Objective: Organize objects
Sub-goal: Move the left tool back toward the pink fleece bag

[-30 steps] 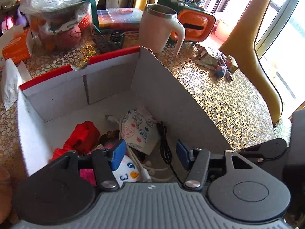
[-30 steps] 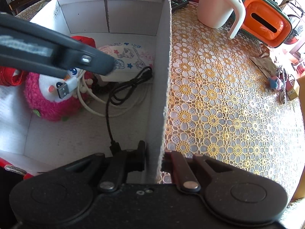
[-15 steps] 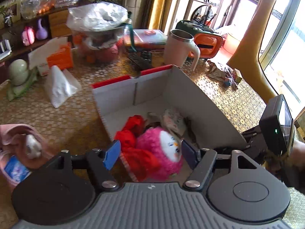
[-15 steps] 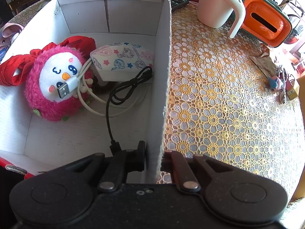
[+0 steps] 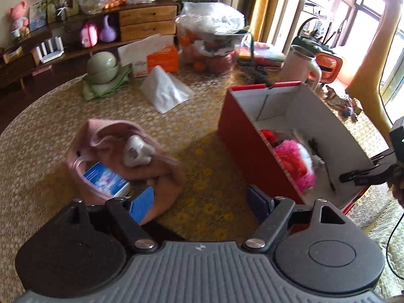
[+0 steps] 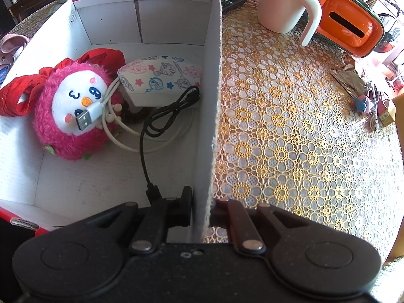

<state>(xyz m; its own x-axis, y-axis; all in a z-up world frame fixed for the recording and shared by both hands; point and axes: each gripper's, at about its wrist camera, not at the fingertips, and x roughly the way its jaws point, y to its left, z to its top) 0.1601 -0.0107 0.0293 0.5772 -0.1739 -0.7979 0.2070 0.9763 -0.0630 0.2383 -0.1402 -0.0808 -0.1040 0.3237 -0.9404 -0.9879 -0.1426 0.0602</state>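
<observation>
The box (image 6: 174, 12) stands on the desk (image 6: 290, 126), its side wall pinched by the right gripper (image 6: 202, 212); a slip there would let it shift. The pink cloth (image 5: 141, 146) lies left of it, loosely bundling a white piece (image 5: 137, 151) that could tumble out. The left gripper (image 5: 200, 199) hangs above, empty, its fingers just spread wide

Box (image 6: 213, 75): red outside, white inside. Plush (image 6: 73, 111): hot pink, white face, orange beak. Pouch (image 6: 161, 78): white, pink and blue cartoon print with stars. Cables: one white (image 6: 121, 139), one black (image 6: 144, 156). Tablecloth (image 6: 290, 131): gold floral lace. Cloth (image 5: 151, 149) left of the blue pads (image 5: 141, 203): dusty pink. Mug (image 6: 282, 5): cream.
</observation>
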